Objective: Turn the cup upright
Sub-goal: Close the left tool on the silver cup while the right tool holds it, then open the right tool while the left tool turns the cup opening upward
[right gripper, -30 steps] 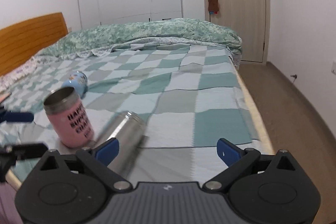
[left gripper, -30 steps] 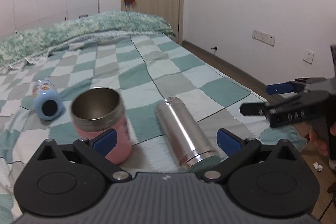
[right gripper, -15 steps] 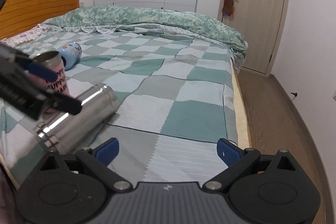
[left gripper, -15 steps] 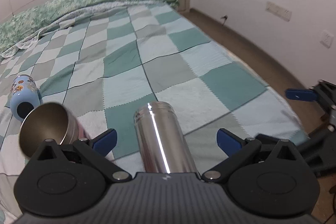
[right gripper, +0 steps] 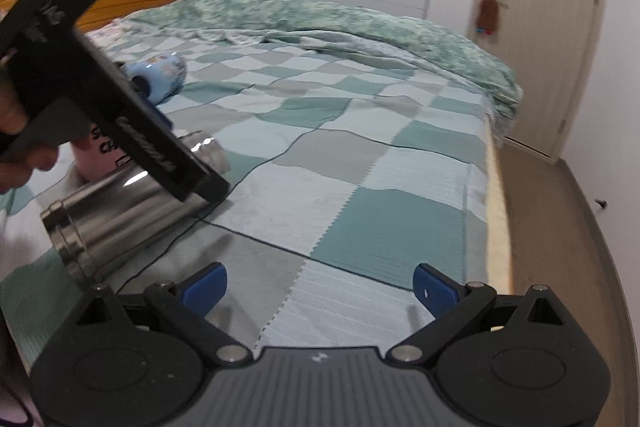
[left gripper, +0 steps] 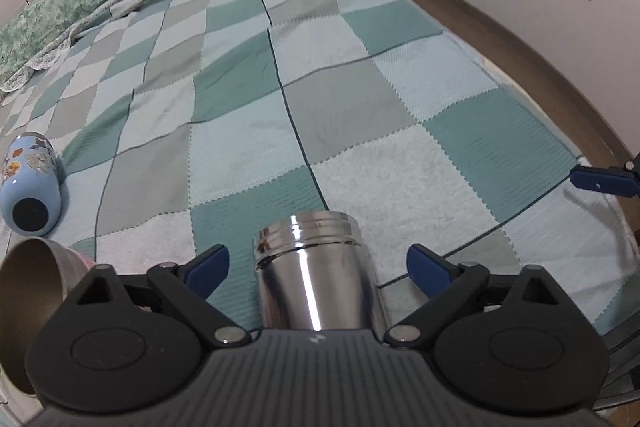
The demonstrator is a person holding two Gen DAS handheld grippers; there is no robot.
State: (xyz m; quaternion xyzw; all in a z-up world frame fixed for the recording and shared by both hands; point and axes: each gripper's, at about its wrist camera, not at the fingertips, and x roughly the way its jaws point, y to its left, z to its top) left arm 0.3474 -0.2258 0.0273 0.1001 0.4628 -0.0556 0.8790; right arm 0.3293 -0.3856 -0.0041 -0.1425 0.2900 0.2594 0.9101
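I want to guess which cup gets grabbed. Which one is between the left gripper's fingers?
The silver cup. It lies on its side between the open left gripper's fingers. The pink cup sits off to the left, and the blue cup lies farther away.

Silver flask (left gripper: 316, 275) on its side between wide-apart fingers (left gripper: 208, 265) of left gripper (left gripper: 318, 267)

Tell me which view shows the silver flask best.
The right wrist view: the silver flask lies on its side, showing most of its length. The left wrist view shows only its threaded end between the open left gripper fingers.
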